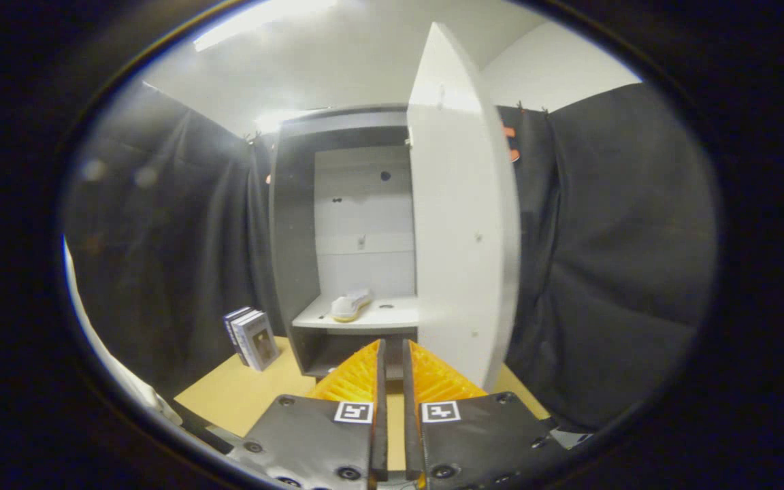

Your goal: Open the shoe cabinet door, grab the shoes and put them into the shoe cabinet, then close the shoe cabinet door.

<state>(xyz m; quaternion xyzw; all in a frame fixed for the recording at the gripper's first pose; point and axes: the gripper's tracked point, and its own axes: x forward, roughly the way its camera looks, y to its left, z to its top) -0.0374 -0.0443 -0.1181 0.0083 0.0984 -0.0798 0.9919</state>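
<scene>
The gripper (392, 361) has its two fingers drawn almost together, with only a thin slit of bare tabletop showing between them and nothing held. The fingertips point at the base of the shoe cabinet (344, 231), just short of its lower front edge.

Straight beyond the fingers stands the cabinet, a tall grey carcass with a pale back panel, set toward the far side of the light wooden table (242, 395). Its white door (463, 218) is swung wide open, hinged on the right side and standing edge-on toward the camera, so the opening is free from the front and from the left. The door's lower corner comes down close beside the right finger, leaving little room on that side.

Inside, a white shelf (378, 316) crosses the cabinet low down. One pale shoe (350, 304) with a yellowish sole lies on it near the shelf's left front edge, toe pointing to the back right. The rest of the shelf is bare. The compartment under the shelf is dark and partly covered by the fingers.

Left of the cabinet, a small box (250, 337) stands upright on the table near the black curtain. The right part of the table is hidden behind the door.
</scene>
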